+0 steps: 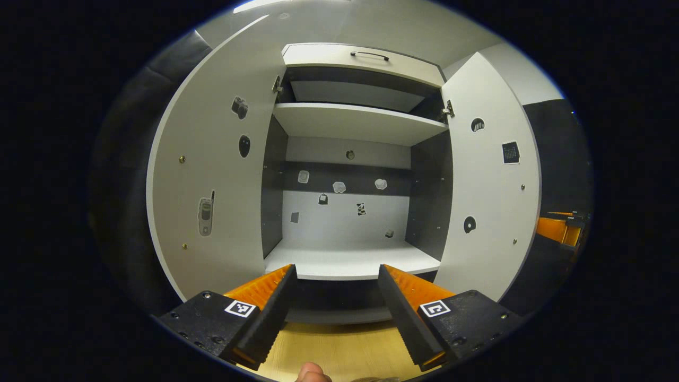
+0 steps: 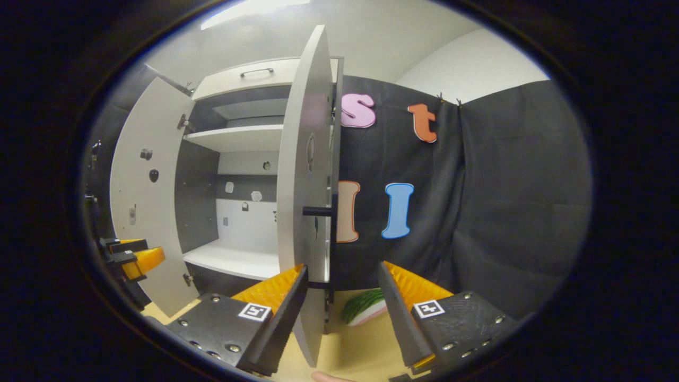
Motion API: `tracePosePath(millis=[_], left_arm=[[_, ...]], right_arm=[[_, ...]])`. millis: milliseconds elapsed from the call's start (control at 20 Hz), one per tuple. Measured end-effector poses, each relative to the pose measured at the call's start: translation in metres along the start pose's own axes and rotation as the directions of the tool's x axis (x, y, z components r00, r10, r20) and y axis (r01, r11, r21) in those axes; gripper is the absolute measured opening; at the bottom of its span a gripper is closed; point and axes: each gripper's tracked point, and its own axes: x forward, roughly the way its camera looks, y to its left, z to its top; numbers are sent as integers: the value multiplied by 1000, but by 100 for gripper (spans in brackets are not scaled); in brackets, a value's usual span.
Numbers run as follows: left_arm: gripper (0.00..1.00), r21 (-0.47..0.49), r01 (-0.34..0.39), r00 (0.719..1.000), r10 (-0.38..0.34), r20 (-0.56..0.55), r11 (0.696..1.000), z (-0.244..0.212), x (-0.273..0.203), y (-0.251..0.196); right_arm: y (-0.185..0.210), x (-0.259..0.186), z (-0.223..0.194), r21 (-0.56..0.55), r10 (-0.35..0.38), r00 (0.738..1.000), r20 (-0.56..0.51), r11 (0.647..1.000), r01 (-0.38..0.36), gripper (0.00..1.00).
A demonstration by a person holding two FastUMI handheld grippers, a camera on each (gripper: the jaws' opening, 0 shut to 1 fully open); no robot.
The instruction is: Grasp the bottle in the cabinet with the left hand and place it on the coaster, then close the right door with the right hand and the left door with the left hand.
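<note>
Straight ahead of the left gripper (image 1: 337,297), whose ridged orange fingers are spread and empty, the white laminate cabinet (image 1: 350,260) stands bare; the bottle cannot be seen anywhere. The right gripper (image 2: 342,302), also spread, straddles the right door (image 2: 302,175) edge, likely ready to push it closed above the pale wooden bench (image 2: 366,345).

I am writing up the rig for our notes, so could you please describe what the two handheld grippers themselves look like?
The left gripper and the right gripper look alike: two long wedge-shaped fingers, orange and ribbed on the outer side, black and finely toothed on the inner face. Each finger sits on a black block with screws and a small white square tag printed in black. No cables or sleeves are visible.
</note>
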Motion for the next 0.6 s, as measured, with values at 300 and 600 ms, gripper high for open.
tracePosePath(millis=[300,600], left_arm=[[96,14,-56,998,56,-13,998,3,-7,35],[96,10,-124,992,124,-24,992,-1,-15,62]], right_arm=[[42,8,-2,33,110,994,-10,993,-109,83],[86,27,-1,51,194,981,-13,980,-193,83]])
